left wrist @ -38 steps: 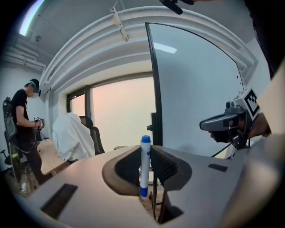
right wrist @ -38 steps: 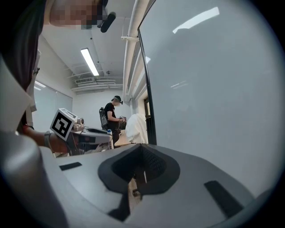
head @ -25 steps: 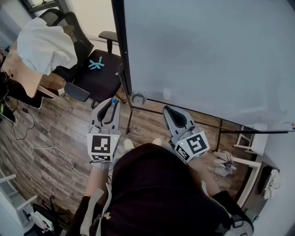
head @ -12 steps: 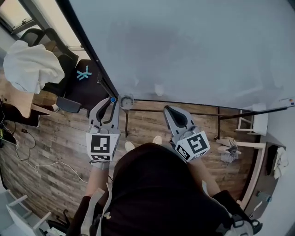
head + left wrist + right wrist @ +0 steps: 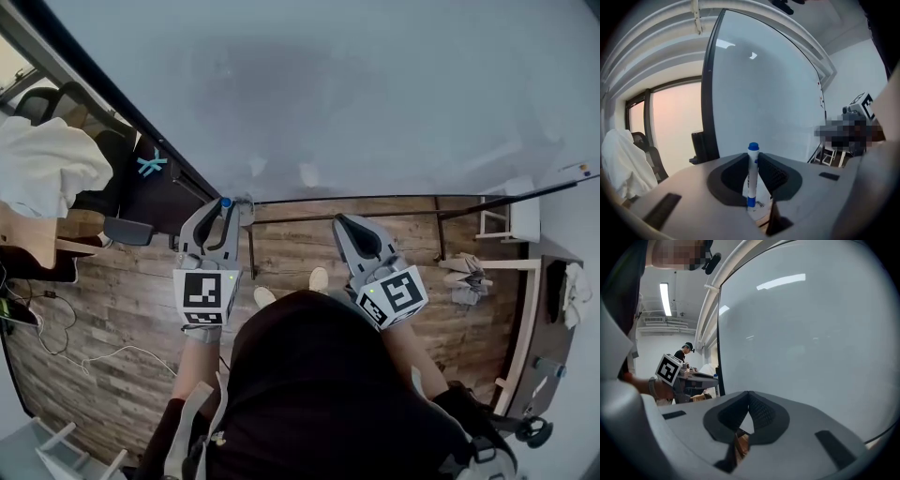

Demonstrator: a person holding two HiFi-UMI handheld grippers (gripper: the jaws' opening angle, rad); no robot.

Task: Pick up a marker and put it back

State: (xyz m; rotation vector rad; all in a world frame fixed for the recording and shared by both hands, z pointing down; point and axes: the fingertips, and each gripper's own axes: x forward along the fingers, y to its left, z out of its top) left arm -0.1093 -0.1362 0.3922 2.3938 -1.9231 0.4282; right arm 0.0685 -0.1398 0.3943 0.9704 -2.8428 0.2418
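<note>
A white marker with a blue cap [image 5: 752, 176] stands upright between the jaws of my left gripper [image 5: 753, 161], which is shut on it. In the head view the same left gripper [image 5: 221, 214] points at the lower left part of the big whiteboard [image 5: 375, 94], and the marker's blue cap [image 5: 225, 202] shows at its tip. My right gripper [image 5: 349, 228] is held beside it at about the same height, shut with nothing in it. In its own view the right gripper [image 5: 748, 397] has its tips together in front of the whiteboard [image 5: 811, 333].
The whiteboard stands on a dark frame [image 5: 347, 199] over a wooden floor [image 5: 122, 309]. An office chair [image 5: 155, 178] and a chair draped with white cloth [image 5: 47, 169] are at the left. A white stool [image 5: 511, 220] stands at the right. Another person [image 5: 684, 352] stands far off.
The head view has swung so that the whiteboard fills more of the picture and the chairs have slid left. Both grippers keep their places, with the marker still held.
</note>
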